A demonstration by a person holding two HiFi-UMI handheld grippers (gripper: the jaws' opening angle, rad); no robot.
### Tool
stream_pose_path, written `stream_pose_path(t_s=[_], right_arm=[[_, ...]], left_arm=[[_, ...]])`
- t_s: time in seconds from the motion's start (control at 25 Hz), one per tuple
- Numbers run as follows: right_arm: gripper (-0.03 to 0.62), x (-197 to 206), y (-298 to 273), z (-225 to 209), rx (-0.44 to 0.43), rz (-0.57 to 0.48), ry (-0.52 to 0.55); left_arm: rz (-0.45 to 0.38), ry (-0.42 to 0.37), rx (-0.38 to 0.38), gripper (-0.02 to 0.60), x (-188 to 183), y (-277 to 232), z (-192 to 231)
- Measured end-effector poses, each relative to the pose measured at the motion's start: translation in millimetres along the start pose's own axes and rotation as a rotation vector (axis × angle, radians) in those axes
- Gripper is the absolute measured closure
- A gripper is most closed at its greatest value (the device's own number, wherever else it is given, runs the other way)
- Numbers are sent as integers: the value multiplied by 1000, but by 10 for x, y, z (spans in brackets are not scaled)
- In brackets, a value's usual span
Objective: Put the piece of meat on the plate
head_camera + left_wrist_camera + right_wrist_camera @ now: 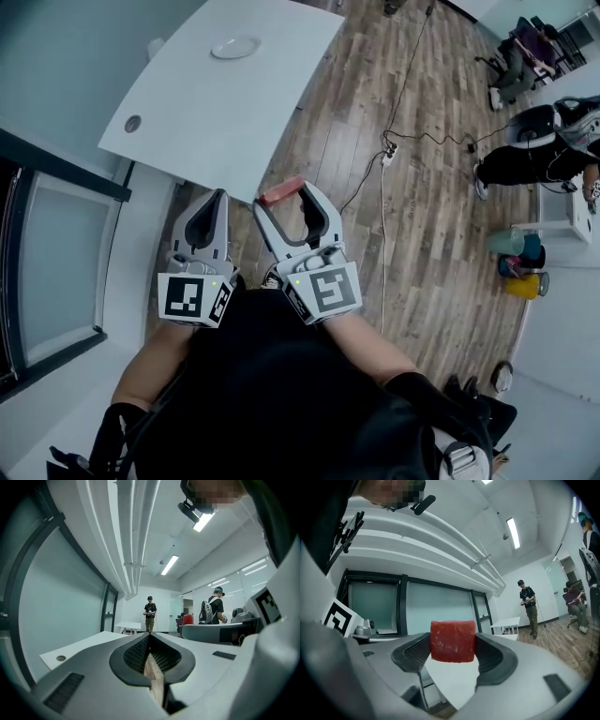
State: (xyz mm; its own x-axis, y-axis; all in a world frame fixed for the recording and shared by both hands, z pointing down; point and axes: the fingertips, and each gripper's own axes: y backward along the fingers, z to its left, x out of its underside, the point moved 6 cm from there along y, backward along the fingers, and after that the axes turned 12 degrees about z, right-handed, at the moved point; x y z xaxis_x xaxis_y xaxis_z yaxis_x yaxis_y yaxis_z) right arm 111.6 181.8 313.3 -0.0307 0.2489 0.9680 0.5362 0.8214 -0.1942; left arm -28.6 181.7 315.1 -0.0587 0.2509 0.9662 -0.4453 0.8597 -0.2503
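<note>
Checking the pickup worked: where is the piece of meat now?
The piece of meat sits clamped in the right gripper, off the near edge of the white table, short of the plate.

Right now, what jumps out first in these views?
The red piece of meat stands out first, clamped at the tips of the right tool and held in the air at the near edge of the white table. Next comes the empty white plate at the far end of that table. The left tool sits beside the right one, shut on nothing.
</note>
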Motion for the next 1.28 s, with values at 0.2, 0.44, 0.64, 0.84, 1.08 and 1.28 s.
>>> stream_pose_path(t_s=[0.2, 0.44, 0.64, 0.84, 1.08, 1.28], right_arm=[[303, -15, -175, -78, 18, 15, -8], [303, -85, -433, -53, 33, 34, -4], [303, -72, -756, 11, 46, 71, -6], [303, -220, -1150, 52, 69, 54, -2], [303, -360, -1508, 164, 103, 64, 15], [303, -386, -1736, 210, 125, 51, 25]], left_arm=[[20, 6, 15, 578, 1, -174, 121], [36, 33, 33, 580, -2, -381, 377], [42, 37, 64, 580, -23, -550, 657], [44, 34, 102, 580, -114, -723, 982], [28, 35, 127, 580, -241, -855, 1378], [23, 32, 153, 580, -273, -960, 1620]])
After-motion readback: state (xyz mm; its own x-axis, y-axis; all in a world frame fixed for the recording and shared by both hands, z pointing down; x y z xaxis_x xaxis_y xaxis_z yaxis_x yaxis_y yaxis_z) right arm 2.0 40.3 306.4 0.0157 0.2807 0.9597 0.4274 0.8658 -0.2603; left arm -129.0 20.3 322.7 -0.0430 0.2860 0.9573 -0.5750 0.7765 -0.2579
